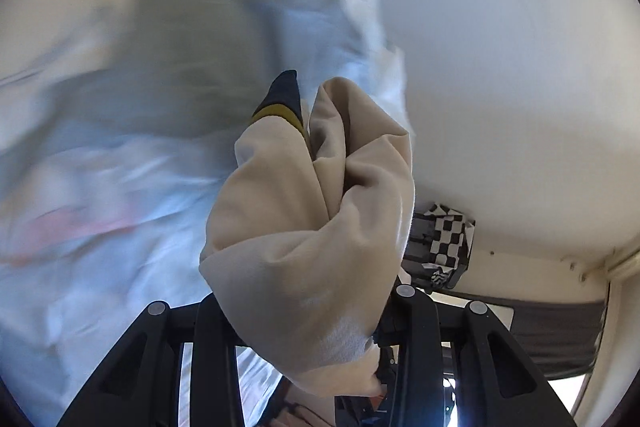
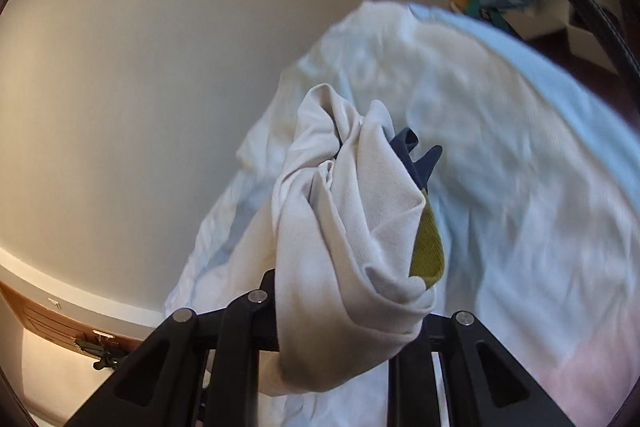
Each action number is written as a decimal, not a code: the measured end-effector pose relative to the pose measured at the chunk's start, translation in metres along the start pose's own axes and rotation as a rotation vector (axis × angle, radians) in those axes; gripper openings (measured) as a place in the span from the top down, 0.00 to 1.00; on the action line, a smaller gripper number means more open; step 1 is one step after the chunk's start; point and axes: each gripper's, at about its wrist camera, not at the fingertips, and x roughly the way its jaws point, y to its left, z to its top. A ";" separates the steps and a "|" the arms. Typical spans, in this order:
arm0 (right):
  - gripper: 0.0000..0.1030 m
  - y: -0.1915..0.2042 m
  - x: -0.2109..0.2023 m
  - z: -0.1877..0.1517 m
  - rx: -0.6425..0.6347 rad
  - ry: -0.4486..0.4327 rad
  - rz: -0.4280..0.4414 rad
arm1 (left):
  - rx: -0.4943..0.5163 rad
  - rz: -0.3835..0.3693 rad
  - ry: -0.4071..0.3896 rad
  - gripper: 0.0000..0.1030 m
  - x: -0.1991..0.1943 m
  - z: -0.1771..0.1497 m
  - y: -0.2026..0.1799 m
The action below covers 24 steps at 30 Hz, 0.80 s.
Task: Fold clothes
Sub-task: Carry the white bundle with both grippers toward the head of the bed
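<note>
Cream cloth fills both my wrist views: the garment (image 1: pixel 304 227) is bunched thick over my left gripper (image 1: pixel 320 147), with a navy tip and a mustard band (image 1: pixel 276 111) poking out at the top of the wad. My left fingers are buried in the fabric, so I read them as clamped on the garment, though the pads themselves are hidden. In the right wrist view the same garment (image 2: pixel 340 247) wraps my right gripper (image 2: pixel 360 211), its jaws narrow and pinching a fold, navy points and a mustard patch (image 2: pixel 430 247) showing on the right side. Behind both bunches the rest of the pale cloth (image 2: pixel 500 167) hangs blurred and spread wide, off any surface. Beyond it I see a plain wall (image 2: pixel 140 87), and a checkered marker block (image 1: pixel 448 239) at the right of the left view.
</note>
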 end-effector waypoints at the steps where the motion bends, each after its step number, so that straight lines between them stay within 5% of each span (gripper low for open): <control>1: 0.79 -0.003 0.003 0.012 -0.007 -0.002 -0.001 | 0.016 -0.005 -0.003 0.64 0.012 0.003 -0.009; 6: 0.79 -0.016 0.016 0.043 -0.018 -0.015 -0.020 | 0.074 0.003 -0.019 0.64 0.047 0.011 -0.030; 18: 0.79 -0.086 0.036 0.023 0.053 0.053 -0.084 | 0.119 0.134 0.030 0.63 0.017 -0.033 0.035; 24: 0.78 -0.097 0.037 0.013 0.062 0.064 -0.121 | 0.033 0.145 0.050 0.62 0.017 -0.037 0.061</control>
